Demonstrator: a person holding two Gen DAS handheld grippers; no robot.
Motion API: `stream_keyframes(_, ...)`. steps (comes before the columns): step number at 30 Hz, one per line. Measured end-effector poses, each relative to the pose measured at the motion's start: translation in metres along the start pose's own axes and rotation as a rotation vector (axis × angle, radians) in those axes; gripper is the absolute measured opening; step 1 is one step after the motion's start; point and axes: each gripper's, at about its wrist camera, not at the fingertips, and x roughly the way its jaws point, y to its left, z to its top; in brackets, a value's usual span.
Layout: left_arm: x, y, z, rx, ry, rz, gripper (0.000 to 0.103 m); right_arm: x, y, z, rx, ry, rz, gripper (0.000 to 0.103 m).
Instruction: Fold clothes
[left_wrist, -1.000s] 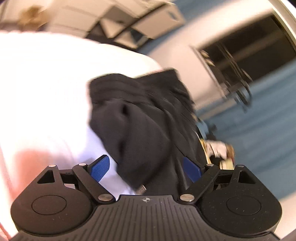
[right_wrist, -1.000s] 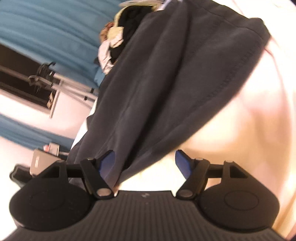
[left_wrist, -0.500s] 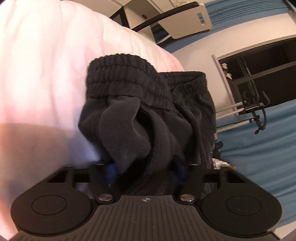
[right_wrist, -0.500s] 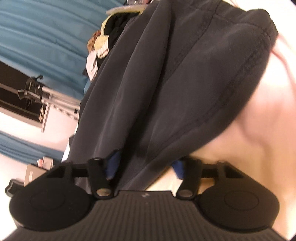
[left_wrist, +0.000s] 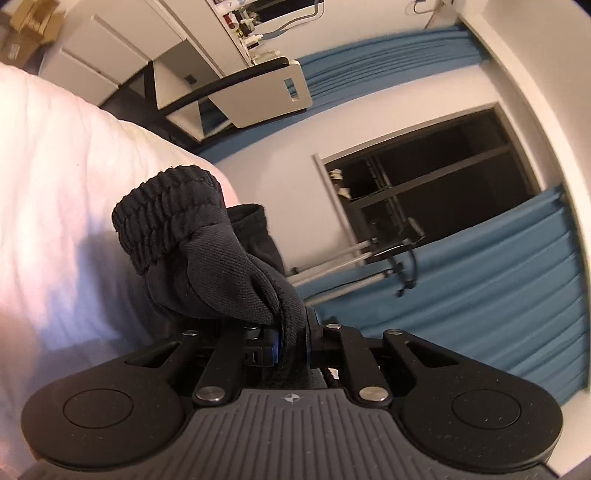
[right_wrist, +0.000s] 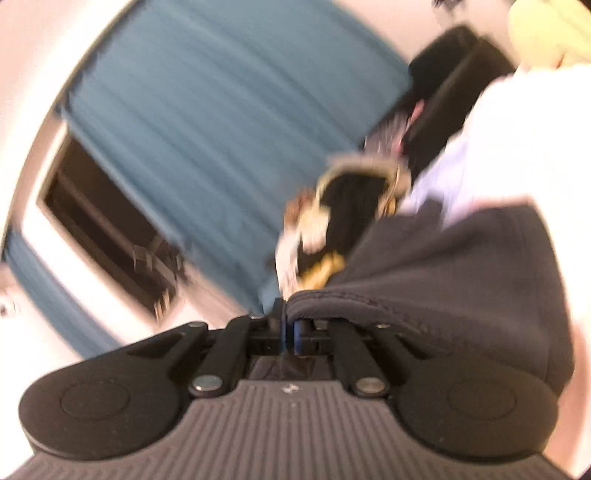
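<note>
Right, up close we had both grips on! The left gripper (left_wrist: 291, 341) had just been closing, and its jaws stood nearly shut, pinching a bunched fold of the dark shorts (left_wrist: 207, 273) between the blue pads. Just beyond the pinch the cloth humped up, and the ribbed elastic waistband (left_wrist: 166, 218) stood clear above it, off the white bed (left_wrist: 55, 177) that ran away to the left.

Over on the other side, the right gripper (right_wrist: 289, 332) had just been closing too; we saw its jaws drawn almost together on a thin hem of the same garment, the dark fabric (right_wrist: 461, 266) draping away to the right across the bedding. That view was smeared with blur, so we could not tell exactly how much cloth sat between the pads.

Further out we caught a jumbled pile of other clothes (right_wrist: 343, 229), black and yellow, lying beyond the hem, and behind it the blue curtain (right_wrist: 221, 129) and a dark window.

So where were we in the fold? Early, we judged. Two ends of the shorts were secured, which was the groundwork, but the garment was crumpled, with no neat crease showing anywhere. Left to do, by our reckoning: spread it flat, bring one half over the other, set it down tidy, and then see to that waiting pile.
</note>
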Motion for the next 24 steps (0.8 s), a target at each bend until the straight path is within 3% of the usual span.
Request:
stream_keyframes(4,-0.002,0.019,0.0,-0.105,0.061,0.026,0.014,-0.024,-0.014,0.011,0.049,-0.051,-0.039,0.005)
stream_keyframes(7,0.0,0.03,-0.008,-0.083,0.112,0.154,0.014,-0.02,-0.027,-0.002,0.09,0.069,-0.192,0.005)
stream_keyframes(10,0.003,0.052,-0.015,-0.105,0.161,0.305,0.015,-0.014,-0.068,-0.024,0.339,0.216,-0.336,0.007)
stream_keyframes(13,0.001,0.067,-0.014,-0.165,0.176,0.333,0.015,-0.014,-0.085,-0.033,0.415,0.253,-0.453,0.011)
stream_keyframes(17,-0.003,0.07,-0.014,-0.167,0.174,0.341,0.016,-0.017,-0.082,-0.029,0.386,0.203,-0.461,0.024)
stream_keyframes(19,-0.004,0.071,-0.014,-0.154,0.167,0.345,0.016,-0.021,-0.085,-0.027,0.404,0.17,-0.482,0.044)
stream_keyframes(21,-0.003,0.072,-0.017,-0.16,0.163,0.349,0.016,-0.022,-0.092,-0.022,0.463,0.138,-0.494,0.052)
stream_keyframes(24,-0.001,0.07,-0.018,-0.167,0.16,0.349,0.016,-0.025,-0.104,-0.023,0.494,0.084,-0.528,0.054)
